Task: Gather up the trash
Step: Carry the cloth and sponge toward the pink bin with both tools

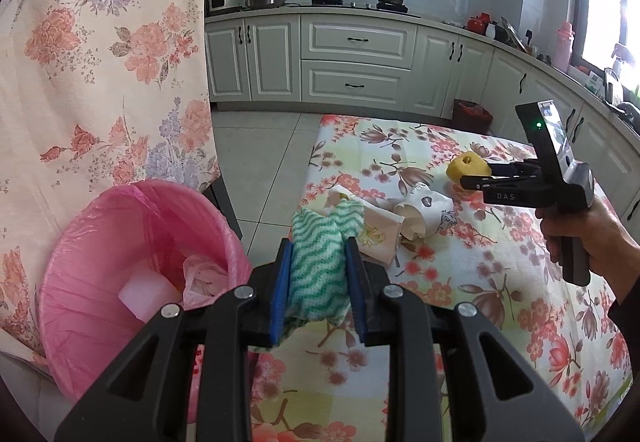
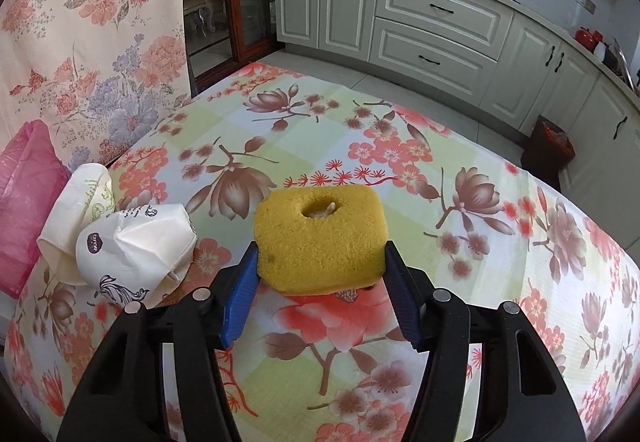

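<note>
My left gripper (image 1: 319,246) is shut on a green-and-white wavy cloth (image 1: 318,270), held above the table's left edge beside the pink-lined trash bin (image 1: 132,266). The bin holds a white block and a crumpled bag. My right gripper (image 2: 320,254) is shut on a yellow sponge (image 2: 322,238) with a hole in its top, held just above the floral tablecloth (image 2: 360,146). The sponge and right gripper also show in the left wrist view (image 1: 469,167). Crushed white paper cups (image 2: 132,246) and a napkin (image 1: 380,230) lie on the table near the bin.
A floral curtain (image 1: 100,62) hangs behind the bin. White kitchen cabinets (image 1: 352,58) line the far wall, with pots on the counter. A dark red bin (image 2: 550,146) stands on the floor by the cabinets. Tiled floor lies left of the table.
</note>
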